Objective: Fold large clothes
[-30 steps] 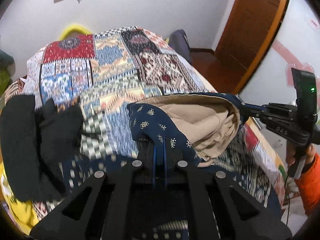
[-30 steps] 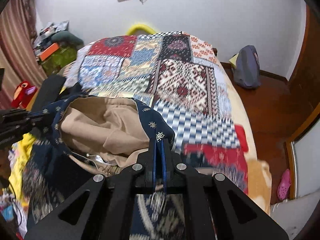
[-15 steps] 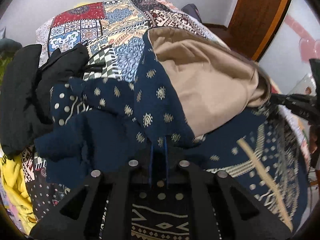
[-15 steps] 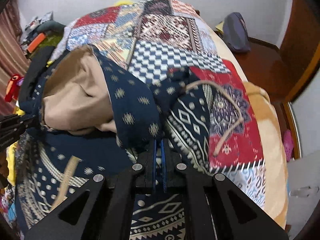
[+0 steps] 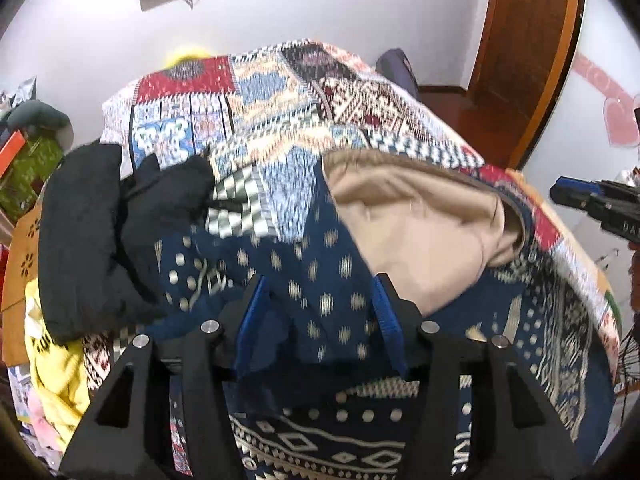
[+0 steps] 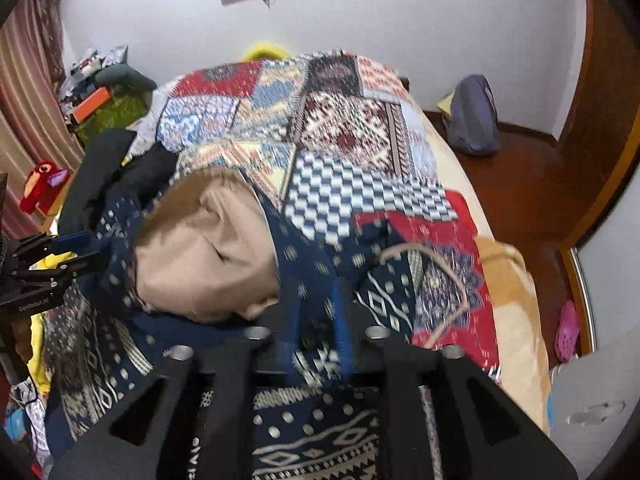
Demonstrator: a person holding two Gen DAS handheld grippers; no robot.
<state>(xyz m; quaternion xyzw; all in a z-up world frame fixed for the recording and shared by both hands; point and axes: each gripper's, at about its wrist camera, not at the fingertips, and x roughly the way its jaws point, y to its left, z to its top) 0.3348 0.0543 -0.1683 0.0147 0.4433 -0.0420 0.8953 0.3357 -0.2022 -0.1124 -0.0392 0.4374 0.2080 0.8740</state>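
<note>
Patchwork bed [image 5: 280, 92] is filling both views, white wall behind, wooden door at the right of the left view. Garment [image 5: 332, 280], navy print with tan lining [image 5: 412, 232], is lying on the near half of the bed, folded over so the lining is facing up on top.

Change: both grippers are letting go. Left gripper [image 5: 318, 312] is standing with jaws spread, having just been opening; the navy edge is lying between the blue pads [image 5: 250, 320], apart from them as far as the blur lets me tell. Right gripper [image 6: 318, 320] is parting its jaws too, less wide, having just been opening; cloth is sitting in the gap, and blur hides whether a pad is brushing it. 1 second earlier both were pinching the hem and holding it up off the bed; now the cloth is down.

Meaning: 1 fold is looking laid and released. Garment is looking lumpy, with a cord [image 6: 440, 280] straying over the bed on the right, so more folds probably remain.

Black clothes [image 5: 112, 232] are sitting at the left, touching the garment's edge.
</note>
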